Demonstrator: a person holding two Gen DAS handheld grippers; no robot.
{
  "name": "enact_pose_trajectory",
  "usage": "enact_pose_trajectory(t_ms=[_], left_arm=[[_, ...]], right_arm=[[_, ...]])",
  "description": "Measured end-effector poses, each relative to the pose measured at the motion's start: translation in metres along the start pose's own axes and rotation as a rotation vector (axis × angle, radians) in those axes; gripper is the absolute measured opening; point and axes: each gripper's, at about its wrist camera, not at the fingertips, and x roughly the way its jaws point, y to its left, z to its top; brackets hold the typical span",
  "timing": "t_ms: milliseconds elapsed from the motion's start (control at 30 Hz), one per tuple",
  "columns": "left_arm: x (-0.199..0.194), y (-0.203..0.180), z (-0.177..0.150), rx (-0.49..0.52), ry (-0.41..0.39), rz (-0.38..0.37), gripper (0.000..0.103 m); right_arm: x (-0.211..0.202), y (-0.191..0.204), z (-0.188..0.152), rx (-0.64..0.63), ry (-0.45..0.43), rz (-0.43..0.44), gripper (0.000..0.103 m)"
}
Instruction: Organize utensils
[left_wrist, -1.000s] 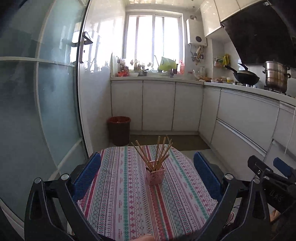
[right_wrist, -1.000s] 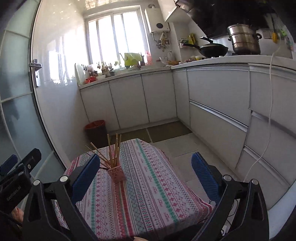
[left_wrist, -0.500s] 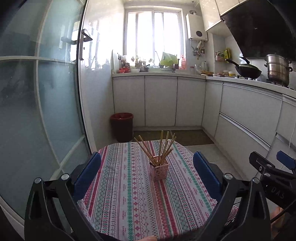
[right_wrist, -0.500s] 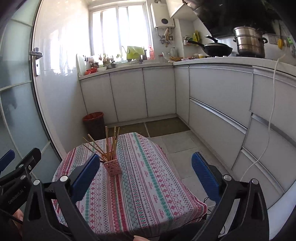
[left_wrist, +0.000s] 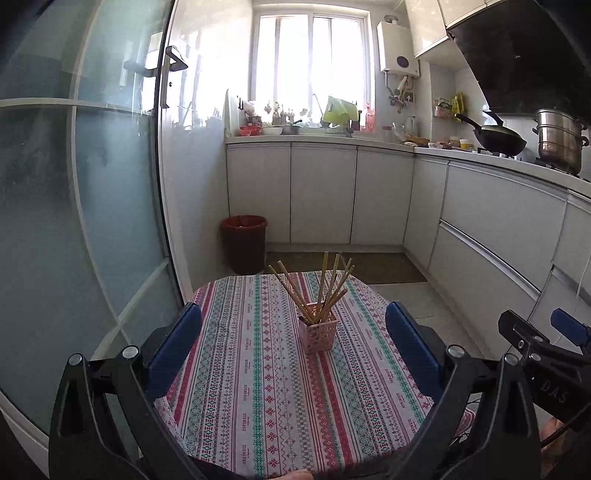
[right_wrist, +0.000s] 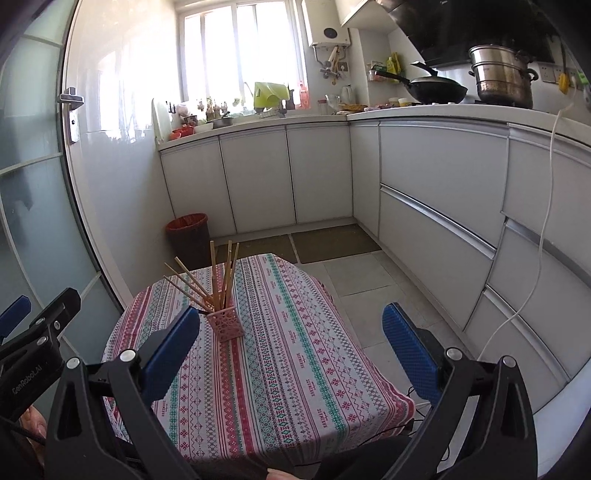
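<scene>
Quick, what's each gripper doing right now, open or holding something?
Left gripper: open, holding nothing.
Right gripper: open, holding nothing.

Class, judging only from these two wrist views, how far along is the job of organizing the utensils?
Done: the chopsticks all stand, fanned out, in the pink holder on the striped tablecloth; none lie loose on the cloth. In hand: nothing; the left tongs and right tongs are both open and empty, short of the holder. Left: apparently nothing visible, perhaps straightening the spread sticks.
</scene>
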Motion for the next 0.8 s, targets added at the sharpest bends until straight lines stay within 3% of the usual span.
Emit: enact_pose_trajectory(t_ms=[800], left_arm=[[0.0058, 0.0058, -0.0020, -0.023, 0.022, -0.015, 0.095]], right_arm=[[0.0053, -0.0006, -0.0028, 0.012, 0.034, 0.026, 0.097]])
